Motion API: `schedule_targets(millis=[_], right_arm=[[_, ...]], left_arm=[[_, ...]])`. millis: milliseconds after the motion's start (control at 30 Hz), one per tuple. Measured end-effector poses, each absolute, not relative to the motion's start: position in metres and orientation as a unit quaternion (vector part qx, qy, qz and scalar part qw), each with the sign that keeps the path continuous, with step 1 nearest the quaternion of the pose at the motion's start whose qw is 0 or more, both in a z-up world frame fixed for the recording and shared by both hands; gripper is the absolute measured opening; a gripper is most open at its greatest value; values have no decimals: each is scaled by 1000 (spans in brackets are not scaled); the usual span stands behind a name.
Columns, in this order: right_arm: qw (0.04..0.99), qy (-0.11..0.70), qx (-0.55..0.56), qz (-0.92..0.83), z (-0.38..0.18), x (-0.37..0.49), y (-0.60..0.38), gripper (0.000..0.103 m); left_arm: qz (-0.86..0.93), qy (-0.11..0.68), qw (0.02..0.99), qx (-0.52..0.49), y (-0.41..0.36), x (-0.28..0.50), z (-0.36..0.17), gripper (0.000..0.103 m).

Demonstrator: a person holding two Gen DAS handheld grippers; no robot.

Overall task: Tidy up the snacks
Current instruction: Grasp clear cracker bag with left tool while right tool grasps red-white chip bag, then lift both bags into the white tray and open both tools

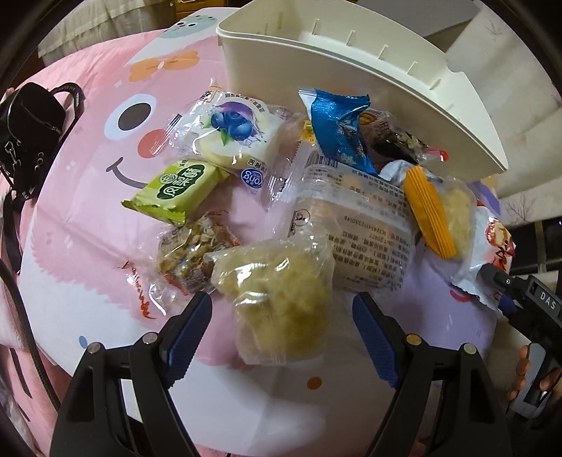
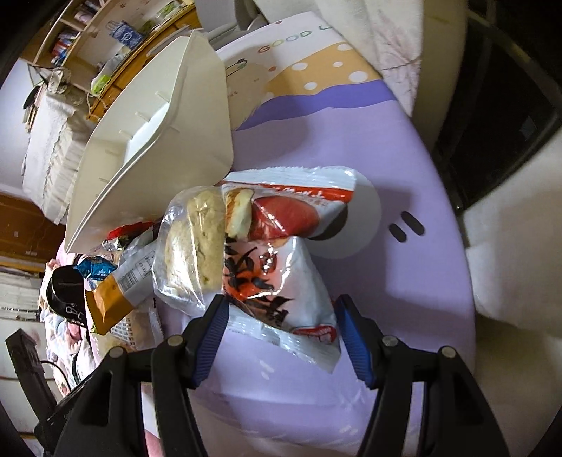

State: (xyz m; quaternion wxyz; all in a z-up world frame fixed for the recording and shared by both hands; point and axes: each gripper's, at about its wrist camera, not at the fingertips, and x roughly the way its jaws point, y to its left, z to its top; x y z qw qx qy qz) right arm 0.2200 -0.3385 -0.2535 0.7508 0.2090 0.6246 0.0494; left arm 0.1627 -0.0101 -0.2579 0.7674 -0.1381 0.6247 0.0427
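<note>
Jaws of both grippers stand open: left gripper straddles the clear-wrapped crumbly cake, long axis running away; right gripper straddles the red-and-white packet.

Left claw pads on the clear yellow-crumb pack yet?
Apart. The left wrist view shows the left claw open astride the crumb pack, with pink cloth visible between each blue pad and the wrapper.

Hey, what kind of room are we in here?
Probably a bedroom: the snacks lie on a cartoon-print bedsheet, a wooden shelf of household items stands behind, and a black handbag sits on the bedding.
</note>
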Motion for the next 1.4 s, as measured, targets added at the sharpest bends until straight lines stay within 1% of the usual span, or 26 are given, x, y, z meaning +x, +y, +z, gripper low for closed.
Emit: schedule_targets(millis=[133,200,267,400,433,767,1033,1300,1400], right_arm=[[751,626,201,60,-259,231,-337,63],[754,623,200,65,-260,234,-337,65],[757,619,197,68,-261,237,-336,66],[763,614,189,76,-260,241,-335,68],[765,612,186,76,-260,242,-334,68],[774,609,159,65,-258,246,-326,68],[778,604,162,65,-257,242,-329,62],[794,584,151,68,-245,231,-328,52],[801,576,148,68,-239,228,-326,50]], left_arm=[[54,628,763,-143,-10,169,-263,81],[58,631,760,-143,-10,170,-265,79],[62,635,756,-143,-11,171,-268,71],[75,639,751,-144,-11,175,-272,61],[75,640,751,-147,-11,176,-273,57],[82,637,753,-145,-11,178,-275,39],[76,630,759,-145,-9,164,-266,32],[68,620,771,-132,0,148,-247,32],[68,619,772,-124,1,144,-237,32]])
